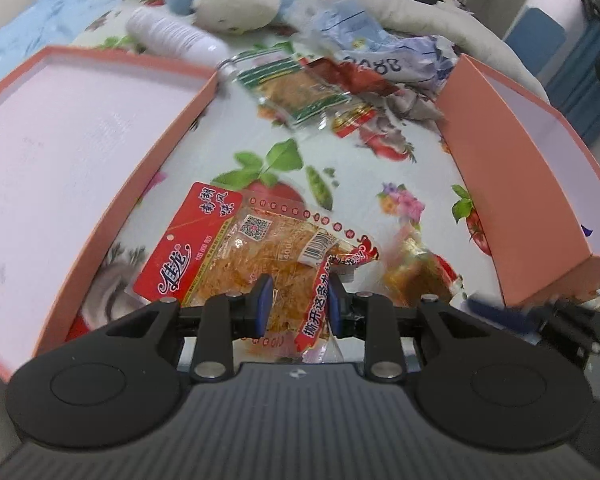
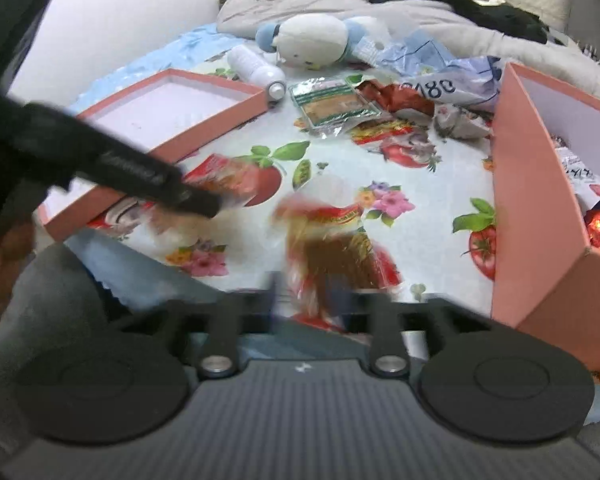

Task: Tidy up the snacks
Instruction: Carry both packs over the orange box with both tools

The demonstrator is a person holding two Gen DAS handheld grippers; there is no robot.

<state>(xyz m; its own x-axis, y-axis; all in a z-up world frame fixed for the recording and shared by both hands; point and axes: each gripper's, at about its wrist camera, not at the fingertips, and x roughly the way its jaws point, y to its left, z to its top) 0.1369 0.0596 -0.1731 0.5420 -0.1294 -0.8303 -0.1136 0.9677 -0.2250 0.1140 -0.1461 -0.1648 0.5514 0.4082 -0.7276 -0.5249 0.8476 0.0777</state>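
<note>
Left gripper (image 1: 296,306) pinches 1 red snack packet (image 1: 236,256), just beside the shallow pink box lid (image 1: 60,152). Right gripper (image 2: 303,300) stands open around 1 blurry snack bag (image 2: 331,248).

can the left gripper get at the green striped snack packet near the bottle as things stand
Probably not yet. The left gripper is already shut on a red snack packet, so its jaws are taken. The way over the bedsheet to the green striped packet looks free once it lets go.
</note>
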